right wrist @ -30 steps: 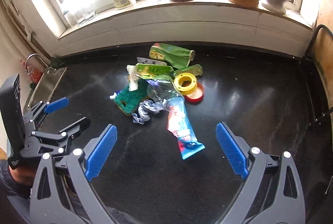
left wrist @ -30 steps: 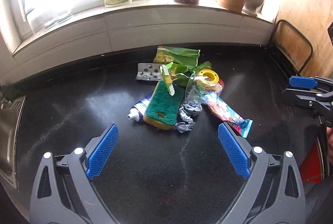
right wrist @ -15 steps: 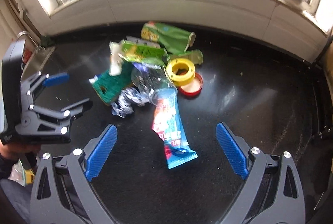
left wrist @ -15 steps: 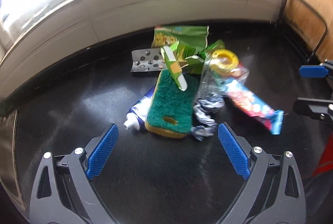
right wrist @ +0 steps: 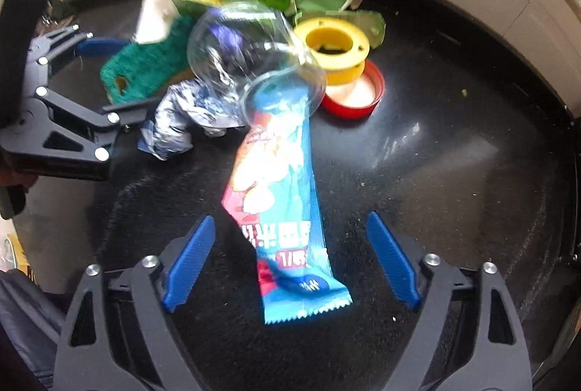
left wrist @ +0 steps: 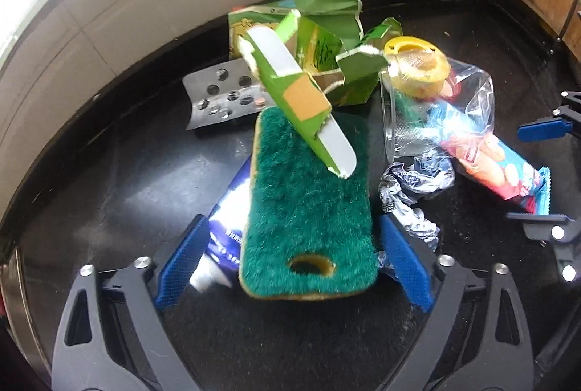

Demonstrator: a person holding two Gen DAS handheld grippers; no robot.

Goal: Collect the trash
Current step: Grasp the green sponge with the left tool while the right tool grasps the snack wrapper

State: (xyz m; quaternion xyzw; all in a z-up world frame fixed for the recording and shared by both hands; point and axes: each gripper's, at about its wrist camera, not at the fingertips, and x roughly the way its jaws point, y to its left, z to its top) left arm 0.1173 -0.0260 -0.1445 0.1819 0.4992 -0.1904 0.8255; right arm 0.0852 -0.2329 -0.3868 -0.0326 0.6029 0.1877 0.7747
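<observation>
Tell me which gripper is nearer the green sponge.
Left. The left gripper straddles the green sponge's near end, its jaws just closing in. The right gripper sits over the snack wrapper, off to the sponge's side.

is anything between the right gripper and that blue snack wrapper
Nothing visible. The right gripper, whose jaws have just been closing, already straddles the lower end of the blue snack wrapper with both pads clear of it. The wrapper's far end is tucked under a clear plastic cup, which may drag along when lifted.
</observation>
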